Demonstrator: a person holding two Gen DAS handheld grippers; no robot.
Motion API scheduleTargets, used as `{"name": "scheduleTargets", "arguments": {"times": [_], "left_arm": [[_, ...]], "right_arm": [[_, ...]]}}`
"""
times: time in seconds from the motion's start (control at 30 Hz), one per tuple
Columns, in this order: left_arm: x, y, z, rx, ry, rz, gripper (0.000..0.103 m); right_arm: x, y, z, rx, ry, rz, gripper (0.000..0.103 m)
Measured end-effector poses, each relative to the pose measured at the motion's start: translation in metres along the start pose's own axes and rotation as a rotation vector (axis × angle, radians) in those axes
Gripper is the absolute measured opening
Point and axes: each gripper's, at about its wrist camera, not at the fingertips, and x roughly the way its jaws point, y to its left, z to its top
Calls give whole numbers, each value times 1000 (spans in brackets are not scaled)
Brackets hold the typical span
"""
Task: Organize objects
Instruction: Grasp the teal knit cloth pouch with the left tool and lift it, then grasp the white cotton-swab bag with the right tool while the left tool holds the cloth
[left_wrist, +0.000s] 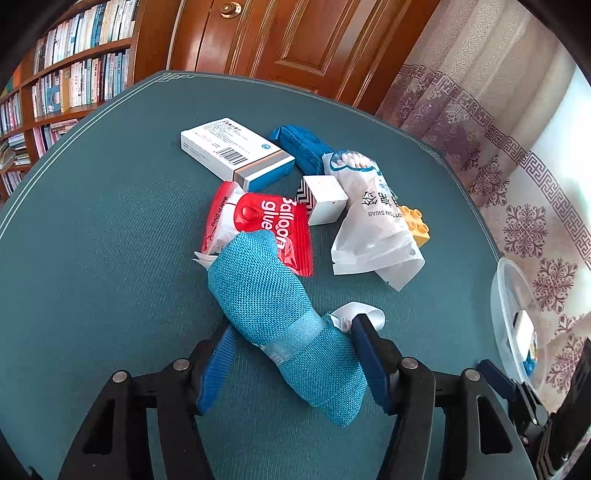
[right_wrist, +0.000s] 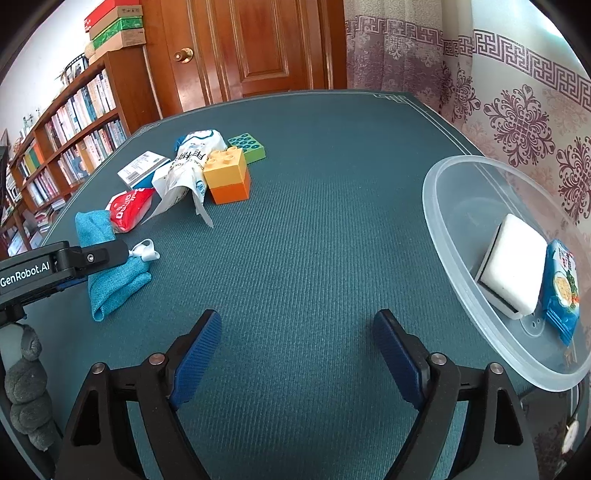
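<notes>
A folded teal cloth (left_wrist: 280, 314) with a white label lies on the green table, and my left gripper (left_wrist: 291, 332) straddles its middle with both blue pads beside it; the jaws stand wide and do not clearly pinch it. It also shows in the right wrist view (right_wrist: 110, 273) under the left gripper's finger (right_wrist: 96, 256). My right gripper (right_wrist: 295, 332) is open and empty over bare table. A clear plastic bowl (right_wrist: 458, 192) at the right holds a white sponge (right_wrist: 517, 262) and a blue packet (right_wrist: 561, 288).
A pile sits beyond the cloth: red balloon-glue packet (left_wrist: 258, 221), white medicine box (left_wrist: 236, 155), blue packet (left_wrist: 301, 147), cotton swab bag (left_wrist: 373, 214), small white box (left_wrist: 325, 199), yellow-orange brick (right_wrist: 227, 177), green brick (right_wrist: 247, 147). Bookshelves and a door stand behind.
</notes>
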Motion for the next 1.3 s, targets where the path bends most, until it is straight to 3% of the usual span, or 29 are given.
{"name": "scheduleTargets", "arguments": {"times": [0.1, 0.33, 0.9, 1.3], "left_arm": [[-2, -1, -4, 12, -16, 2, 61], [-21, 8, -14, 34, -36, -2, 55], [-84, 27, -27, 80, -214, 51, 55], [-92, 8, -29, 133, -229, 68, 55]], "right_arm": [[6, 9, 0, -55, 26, -5, 103], [8, 14, -2, -87, 37, -35, 103], [8, 14, -2, -87, 35, -35, 103], [7, 14, -1, -85, 30, -36, 103]]}}
